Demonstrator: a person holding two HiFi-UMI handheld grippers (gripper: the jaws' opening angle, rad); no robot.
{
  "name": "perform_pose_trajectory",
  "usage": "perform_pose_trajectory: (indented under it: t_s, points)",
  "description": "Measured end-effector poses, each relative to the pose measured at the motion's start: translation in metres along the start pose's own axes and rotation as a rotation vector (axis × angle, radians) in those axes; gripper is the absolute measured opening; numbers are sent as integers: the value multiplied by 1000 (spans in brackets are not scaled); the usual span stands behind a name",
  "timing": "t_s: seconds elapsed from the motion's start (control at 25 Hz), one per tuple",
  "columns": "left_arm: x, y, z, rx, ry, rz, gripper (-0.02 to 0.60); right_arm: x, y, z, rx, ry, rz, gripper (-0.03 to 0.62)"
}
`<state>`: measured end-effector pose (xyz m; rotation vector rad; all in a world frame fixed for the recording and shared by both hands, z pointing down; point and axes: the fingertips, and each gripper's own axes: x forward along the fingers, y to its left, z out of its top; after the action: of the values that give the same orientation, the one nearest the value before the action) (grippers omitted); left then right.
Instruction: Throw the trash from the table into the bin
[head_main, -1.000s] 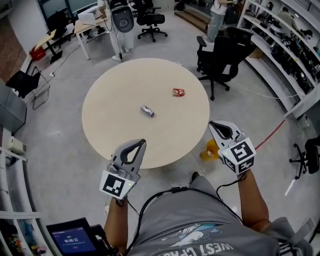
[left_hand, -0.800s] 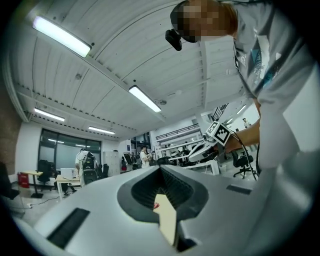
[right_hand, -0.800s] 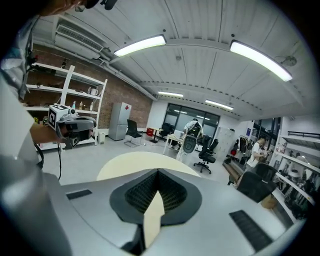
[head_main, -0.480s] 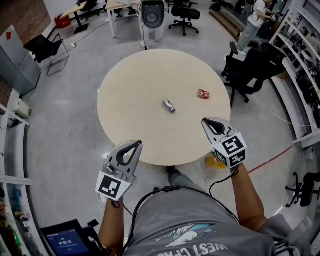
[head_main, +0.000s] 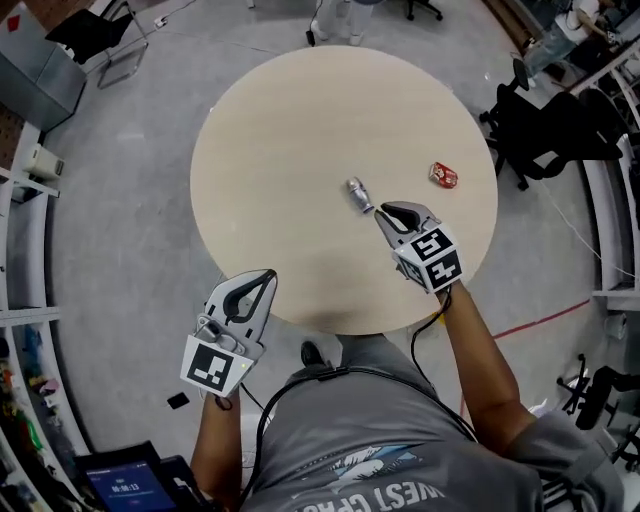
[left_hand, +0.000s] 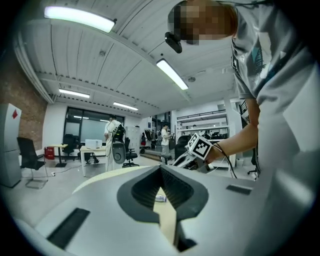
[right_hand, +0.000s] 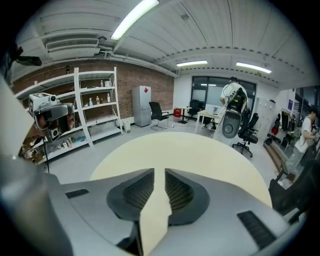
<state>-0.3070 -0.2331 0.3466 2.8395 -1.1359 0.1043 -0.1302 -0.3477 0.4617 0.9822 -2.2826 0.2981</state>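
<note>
A small silver can (head_main: 357, 195) lies near the middle of the round beige table (head_main: 280, 140), and a crushed red wrapper (head_main: 443, 175) lies to its right. My right gripper (head_main: 385, 211) hangs over the table just right of and nearer than the can, tilted down, jaws shut with nothing in them. My left gripper (head_main: 263, 279) is at the table's near edge, level, shut and empty. In the left gripper view the can (left_hand: 160, 198) shows past the closed jaws, with the right gripper (left_hand: 181, 161) beyond. The right gripper view shows only bare table (right_hand: 190, 150).
Black office chairs (head_main: 560, 130) stand to the right of the table. A grey cabinet (head_main: 40, 80) is at upper left and shelving (head_main: 20, 330) runs down the left edge. A red cable (head_main: 540, 318) lies on the floor at right.
My right gripper has swung forward and down over the table, close to the can. The left gripper has come up to the table's near edge. The table now fills more of the head view.
</note>
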Motion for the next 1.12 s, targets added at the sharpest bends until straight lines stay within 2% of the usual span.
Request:
perform_pose_trajectory:
  t_s: [0.08, 0.24, 0.44, 0.68, 0.96, 1.12]
  points:
    - [23, 9, -9, -21, 15, 0, 43, 30, -14, -8, 12, 35, 35, 94]
    - [60, 34, -38, -70, 53, 11, 43, 91, -40, -29, 39, 102, 70, 143]
    - [79, 47, -57, -117, 88, 22, 43, 130, -59, -43, 81, 154, 86, 203]
    - [103, 63, -96, -178, 132, 29, 43, 180, -75, -80, 93, 255, 119, 210]
    - [84, 47, -86, -184, 127, 30, 43, 178, -56, -110, 83, 376, 93, 209]
    - [81, 50, -90, -174, 134, 36, 43, 186, -59, -123, 139, 363, 63, 209]
